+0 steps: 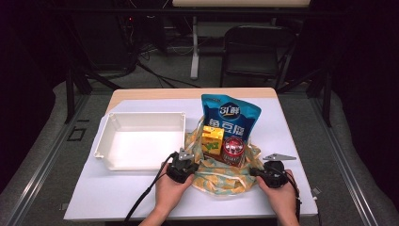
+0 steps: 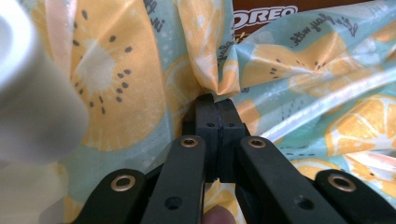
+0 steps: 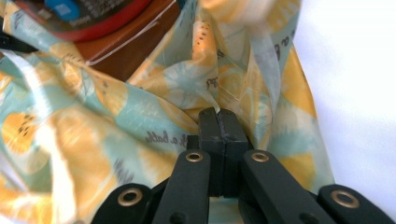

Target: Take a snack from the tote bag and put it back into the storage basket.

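Both jaws clenched on fruit-print cloth bag: left gripper pinching near-left edge beside white tray; right gripper pinching near-right edge; snacks between, farther back.

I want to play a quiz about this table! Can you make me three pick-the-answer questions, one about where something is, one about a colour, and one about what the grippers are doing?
1. Where is the white bin?
A. left of the fruit-print bag
B. on top of the bag
C. on the floor

2. What colour is the big pouch?
A. red
B. blue
C. green

3. What is the left gripper doing?
A. hanging open above the bin
B. holding the yellow carton
C. shut on the bag's cloth

Answers:
1 A, the high view shows the bin beside the bag, on its left.
2 B, the pouch standing behind the carton is blue.
3 C, its jaws pinch a fold of the cloth, as do the right gripper jaws.
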The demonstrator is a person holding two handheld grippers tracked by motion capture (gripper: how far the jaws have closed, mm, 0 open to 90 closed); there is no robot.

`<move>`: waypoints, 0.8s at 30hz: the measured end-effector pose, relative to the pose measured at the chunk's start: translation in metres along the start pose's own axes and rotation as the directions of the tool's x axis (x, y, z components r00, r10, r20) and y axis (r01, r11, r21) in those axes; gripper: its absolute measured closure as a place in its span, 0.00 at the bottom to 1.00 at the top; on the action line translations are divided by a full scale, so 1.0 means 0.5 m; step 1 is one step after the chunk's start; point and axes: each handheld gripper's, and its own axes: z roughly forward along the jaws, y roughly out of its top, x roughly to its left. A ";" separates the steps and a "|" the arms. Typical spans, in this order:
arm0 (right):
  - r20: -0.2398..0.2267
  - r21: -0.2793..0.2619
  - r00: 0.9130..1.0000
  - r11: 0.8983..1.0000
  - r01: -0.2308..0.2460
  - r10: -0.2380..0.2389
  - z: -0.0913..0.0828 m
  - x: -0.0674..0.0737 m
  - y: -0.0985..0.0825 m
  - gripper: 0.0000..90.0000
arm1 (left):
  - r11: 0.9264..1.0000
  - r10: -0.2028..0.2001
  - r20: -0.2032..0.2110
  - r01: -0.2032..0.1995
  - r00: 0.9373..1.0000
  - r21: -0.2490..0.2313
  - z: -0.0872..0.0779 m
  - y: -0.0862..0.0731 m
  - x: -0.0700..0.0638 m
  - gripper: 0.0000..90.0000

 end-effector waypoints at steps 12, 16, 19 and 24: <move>0.004 -0.080 0.999 0.995 0.054 -0.054 -0.053 0.015 -0.008 1.00 | 0.978 -0.021 0.082 0.038 0.996 -0.203 -0.102 0.021 -0.014 0.71; -0.018 -0.099 1.000 0.995 0.024 -0.026 -0.043 0.015 -0.009 1.00 | 0.963 -0.015 0.089 0.039 0.996 -0.267 -0.115 0.041 -0.028 0.74; -0.009 -0.086 0.999 0.995 0.041 -0.042 -0.047 0.016 -0.008 1.00 | 0.967 0.030 0.086 -0.007 0.996 -0.253 -0.087 0.056 -0.045 0.82; -0.018 -0.108 0.999 0.993 0.049 -0.051 -0.051 0.021 -0.009 1.00 | 0.996 -0.009 0.007 0.009 1.000 -0.088 -0.019 0.036 -0.035 1.00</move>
